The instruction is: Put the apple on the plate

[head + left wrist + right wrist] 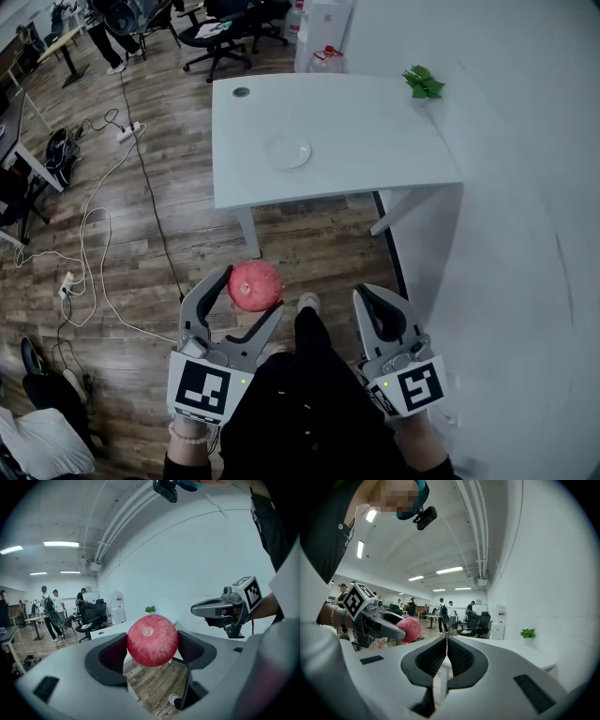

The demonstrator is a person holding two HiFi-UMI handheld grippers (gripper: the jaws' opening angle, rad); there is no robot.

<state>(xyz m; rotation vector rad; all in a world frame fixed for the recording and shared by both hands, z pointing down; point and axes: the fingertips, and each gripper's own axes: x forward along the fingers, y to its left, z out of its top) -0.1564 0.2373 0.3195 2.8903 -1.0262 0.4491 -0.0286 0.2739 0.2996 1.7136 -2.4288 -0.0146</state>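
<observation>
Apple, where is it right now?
In the head view, the apple sits low and left of centre, clamped in the left tool above the wooden floor, short of the white table that carries the plate.

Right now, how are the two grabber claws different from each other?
The left gripper holds a red apple; the right gripper holds nothing. The left gripper's jaws sit apart, pressed on the apple's sides; the right gripper's jaws are closed together. Both are grey and the same shape.
</observation>
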